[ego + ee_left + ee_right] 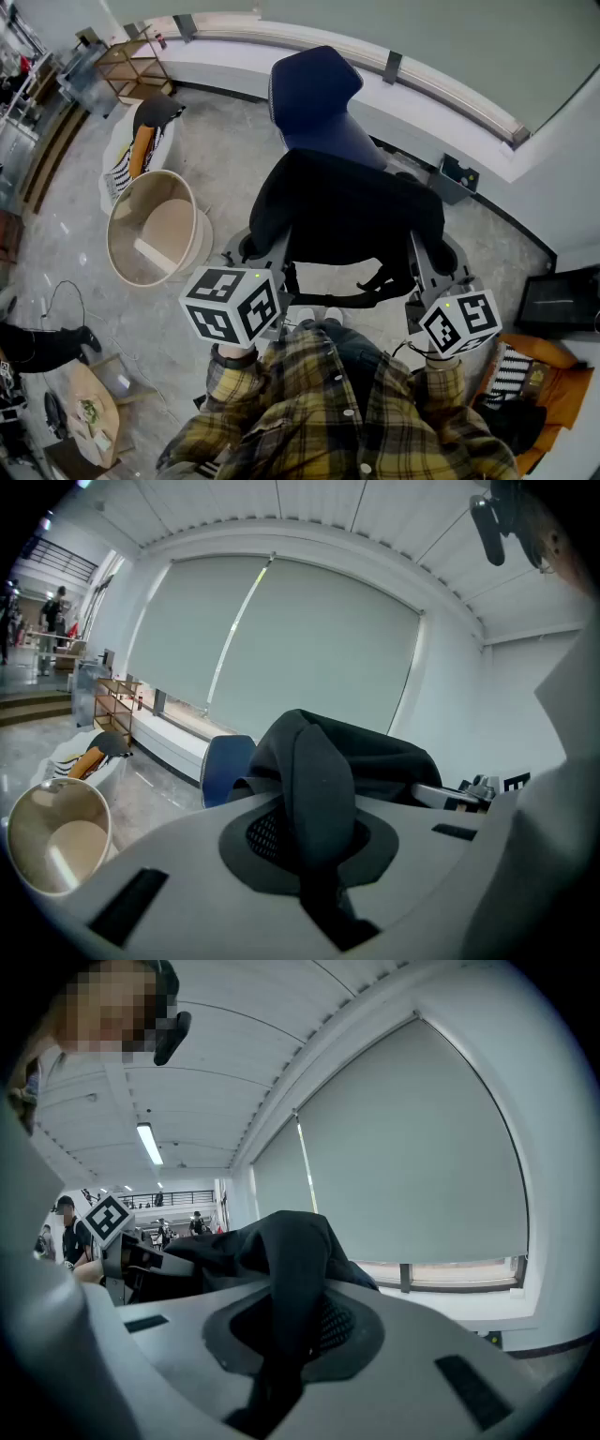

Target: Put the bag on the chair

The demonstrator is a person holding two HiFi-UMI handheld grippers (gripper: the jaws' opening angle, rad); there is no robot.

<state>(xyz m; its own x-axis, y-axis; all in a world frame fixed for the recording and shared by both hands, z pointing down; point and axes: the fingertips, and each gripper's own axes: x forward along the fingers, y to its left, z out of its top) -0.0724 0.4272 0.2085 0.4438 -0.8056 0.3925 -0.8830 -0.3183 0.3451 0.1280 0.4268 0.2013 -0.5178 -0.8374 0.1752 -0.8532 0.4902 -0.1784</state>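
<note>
Holding the black bag [347, 211] at both ends, blue chair [314, 98] dead ahead

Both grippers are up and the bag is stretched between them, right in front of the person's plaid shirt [337, 412]. The left gripper [317, 855] has its jaws clenched on a fold of dark fabric, which bunches up and rises out of the pinch. Over on the other side the right gripper [281, 1344] shows the same: jaws clamped on a ridge of black cloth. From the head view the bag hangs across the near part of the chair and hides the seat, while the chair's back stands clear beyond it. Whether the bag rests on the seat or hangs above it, I can't tell from here. A strap [366, 298] loops down below the bag's near edge. Off to the left on the floor sits a round tan tub [155, 230], with a white basket [122, 155] of cloth just behind it
</note>
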